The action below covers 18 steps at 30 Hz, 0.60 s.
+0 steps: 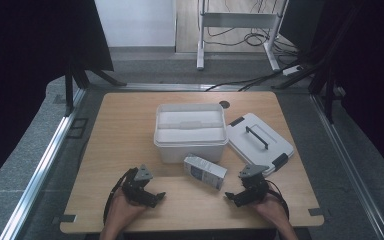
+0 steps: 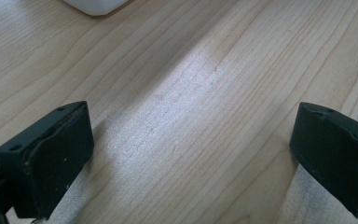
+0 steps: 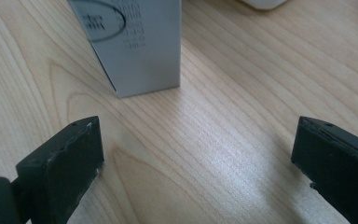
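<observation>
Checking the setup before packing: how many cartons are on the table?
1. The carton lies on its side on the table, just in front of the open white bin, between the two grippers. Anything inside the bin could be hidden.

I see a wood table (image 1: pixel 125 135) w/ white bin (image 1: pixel 191 131), its lid (image 1: pixel 260 141) at right, carton (image 1: pixel 205 171) lying in front.

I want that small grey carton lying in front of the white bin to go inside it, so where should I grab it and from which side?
Grip the carton across its two long flat sides, near the middle. It lies flat on the table, its end facing the right hand-held gripper, whose jaws stand wide open just short of it. Probably come from that near right side.
</observation>
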Each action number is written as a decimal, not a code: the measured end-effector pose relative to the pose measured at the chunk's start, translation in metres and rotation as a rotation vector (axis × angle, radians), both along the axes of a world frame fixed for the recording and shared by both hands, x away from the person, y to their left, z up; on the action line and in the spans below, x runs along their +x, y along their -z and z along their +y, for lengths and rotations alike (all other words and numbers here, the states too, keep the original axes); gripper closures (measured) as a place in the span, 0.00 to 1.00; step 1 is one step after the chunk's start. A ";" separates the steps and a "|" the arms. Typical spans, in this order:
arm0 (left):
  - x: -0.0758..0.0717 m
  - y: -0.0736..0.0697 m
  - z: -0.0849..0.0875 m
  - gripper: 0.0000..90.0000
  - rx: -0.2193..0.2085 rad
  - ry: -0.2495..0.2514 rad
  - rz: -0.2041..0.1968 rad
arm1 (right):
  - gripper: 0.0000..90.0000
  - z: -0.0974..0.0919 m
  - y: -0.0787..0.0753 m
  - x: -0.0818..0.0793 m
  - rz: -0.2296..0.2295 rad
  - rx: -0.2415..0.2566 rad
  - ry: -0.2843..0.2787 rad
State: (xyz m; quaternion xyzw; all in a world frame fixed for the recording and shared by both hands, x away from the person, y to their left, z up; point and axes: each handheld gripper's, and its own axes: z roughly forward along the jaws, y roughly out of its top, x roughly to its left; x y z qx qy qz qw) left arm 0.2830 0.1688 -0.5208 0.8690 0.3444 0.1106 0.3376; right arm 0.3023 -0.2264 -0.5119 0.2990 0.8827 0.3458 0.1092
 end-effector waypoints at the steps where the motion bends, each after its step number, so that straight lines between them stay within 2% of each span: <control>1: 0.000 0.000 0.000 0.00 0.000 0.000 0.000 | 0.02 0.000 0.000 0.000 0.000 0.000 0.000; 7: 0.000 0.000 0.000 0.00 0.000 -0.002 0.000 | 0.04 0.002 -0.014 0.002 0.014 -0.003 -0.022; 17: 0.001 0.000 0.000 0.00 0.000 -0.006 0.000 | 0.05 0.016 -0.041 0.007 0.040 -0.057 -0.095; 18: 0.001 0.000 0.000 0.00 0.001 -0.006 0.000 | 0.07 0.021 -0.047 0.009 0.039 -0.069 -0.107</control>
